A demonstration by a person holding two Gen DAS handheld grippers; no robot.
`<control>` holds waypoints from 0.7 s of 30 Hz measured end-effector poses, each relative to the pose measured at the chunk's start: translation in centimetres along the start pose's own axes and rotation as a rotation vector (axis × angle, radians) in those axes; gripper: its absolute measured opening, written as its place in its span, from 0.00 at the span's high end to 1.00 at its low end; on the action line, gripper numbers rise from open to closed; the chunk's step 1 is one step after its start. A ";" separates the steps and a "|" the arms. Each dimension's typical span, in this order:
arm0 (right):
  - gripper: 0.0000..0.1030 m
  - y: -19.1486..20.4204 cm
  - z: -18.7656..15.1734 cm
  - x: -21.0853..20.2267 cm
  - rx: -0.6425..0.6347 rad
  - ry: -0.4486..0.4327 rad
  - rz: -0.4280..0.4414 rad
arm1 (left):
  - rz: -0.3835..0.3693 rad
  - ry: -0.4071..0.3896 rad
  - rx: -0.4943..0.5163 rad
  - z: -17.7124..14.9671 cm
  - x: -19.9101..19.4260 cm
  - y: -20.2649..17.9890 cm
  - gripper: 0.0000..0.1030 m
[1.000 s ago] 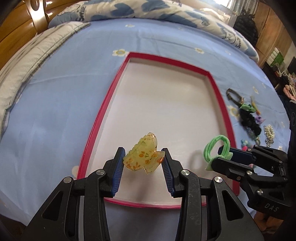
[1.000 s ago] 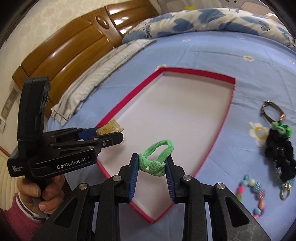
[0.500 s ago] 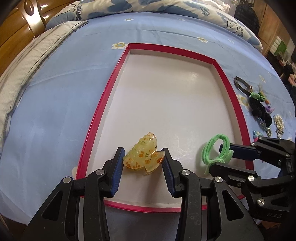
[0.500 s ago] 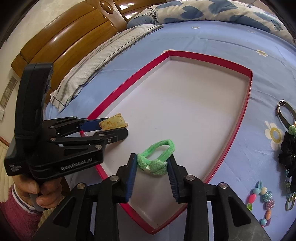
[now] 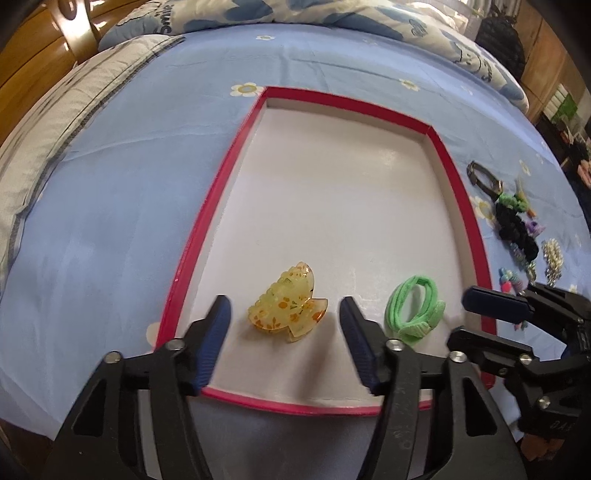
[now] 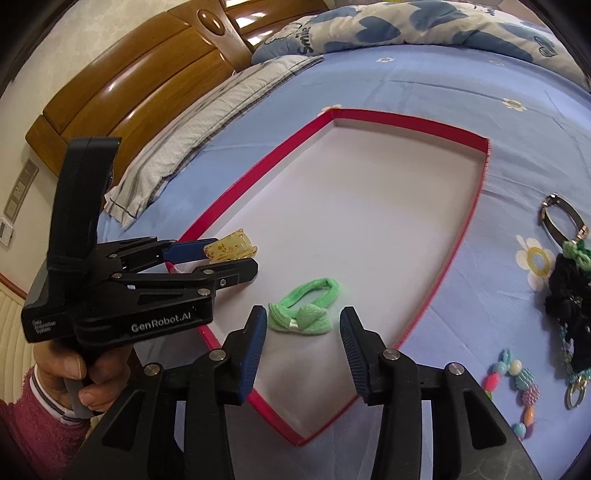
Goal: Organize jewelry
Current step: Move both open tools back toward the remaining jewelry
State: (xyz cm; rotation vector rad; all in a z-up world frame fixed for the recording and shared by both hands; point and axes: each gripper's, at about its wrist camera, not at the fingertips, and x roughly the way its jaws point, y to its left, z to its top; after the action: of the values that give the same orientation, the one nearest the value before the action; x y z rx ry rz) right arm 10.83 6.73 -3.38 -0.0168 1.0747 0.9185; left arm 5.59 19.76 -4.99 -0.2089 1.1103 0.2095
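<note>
Left hand-held gripper [image 6: 231, 254] marked "GenRobot.AI", released around yellow clip [image 5: 288, 302], right hand-held gripper [image 6: 303, 332] released.

You see a glossy translucent yellow plastic hair claw [image 5: 286, 306], a soft green cloth hair tie [image 5: 413, 308], and a smooth red-rimmed white tray [image 5: 207, 206].

A light blue bedsheet [image 5: 122, 229] printed with small white and yellow flowers [image 6: 534, 257] covers the bed. A grey-and-white striped pillow [image 6: 207, 122] lies near the wooden headboard [image 6: 122, 85], and beside it sits a rumpled quilt [image 6: 406, 26] patterned with blue hearts. On the cream wall left of the headboard is a light switch panel [image 6: 21, 190]. A dark bag [image 5: 500, 40] stands beyond the bed's far corner.
</note>
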 end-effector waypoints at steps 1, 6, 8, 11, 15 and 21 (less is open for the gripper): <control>0.57 -0.1 -0.1 -0.4 0.004 -0.009 0.003 | -0.006 -0.005 -0.003 0.0 -0.2 0.0 0.38; 0.56 -1.1 -1.2 -3.7 0.021 -0.080 -0.011 | -0.029 -0.023 -0.016 -0.1 -1.3 -0.3 0.37; 0.56 -1.8 -1.6 -5.1 0.044 -0.108 -0.017 | -0.039 -0.032 -0.022 -0.1 -1.8 -0.8 0.37; 0.56 -2.9 -2.0 -6.9 0.074 -0.147 -0.038 | -0.056 -0.042 -0.020 0.1 -2.5 -1.7 0.37; 0.55 -5.2 -2.9 -9.2 0.124 -0.181 -0.090 | -0.081 -0.049 0.002 0.3 -3.2 -3.7 0.36; 0.54 -8.8 -4.5 -12.0 0.217 -0.221 -0.148 | -0.140 -0.054 0.057 0.6 -3.6 -7.7 0.35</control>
State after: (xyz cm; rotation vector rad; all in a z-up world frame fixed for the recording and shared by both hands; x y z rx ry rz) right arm 11.31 -8.42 -0.16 0.1789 0.9480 0.6503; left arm 6.66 12.33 -1.00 -0.2279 1.0426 0.0581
